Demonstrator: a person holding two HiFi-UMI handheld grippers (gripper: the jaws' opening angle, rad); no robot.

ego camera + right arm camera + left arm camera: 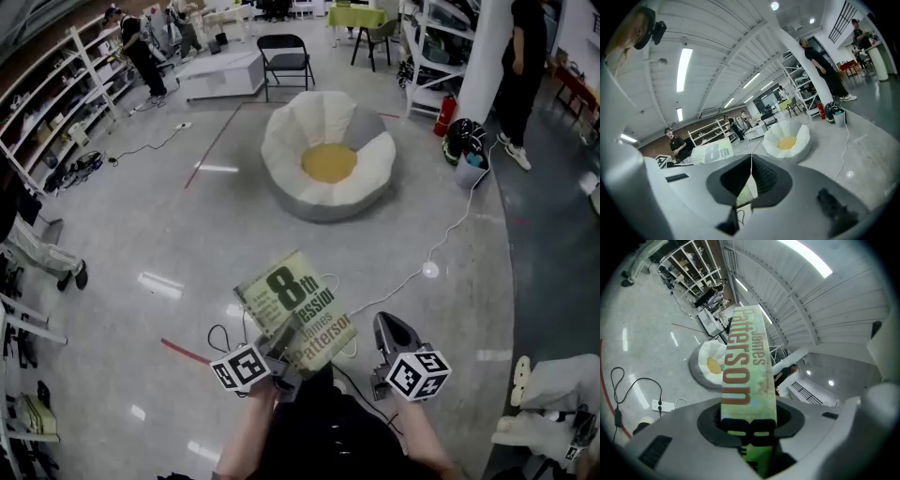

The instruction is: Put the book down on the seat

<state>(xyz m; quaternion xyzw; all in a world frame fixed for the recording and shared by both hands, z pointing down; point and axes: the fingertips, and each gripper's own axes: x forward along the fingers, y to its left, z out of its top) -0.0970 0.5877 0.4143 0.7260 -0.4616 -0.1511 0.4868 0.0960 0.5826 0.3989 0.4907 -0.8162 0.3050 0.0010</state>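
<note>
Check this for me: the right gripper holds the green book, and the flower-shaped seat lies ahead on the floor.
Wrong gripper: the left gripper holds the green book, as the left gripper view shows. The flower-shaped seat does lie ahead on the floor.

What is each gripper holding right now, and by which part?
The left gripper clamps the book across its covers at the spine's bottom end. The right gripper is shut and empty.

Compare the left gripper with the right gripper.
The left gripper is clamped on the book; the right gripper is shut on nothing. The book covers the left gripper's front in the head view; the right gripper shows fully. Both point toward the flower-shaped seat.
</note>
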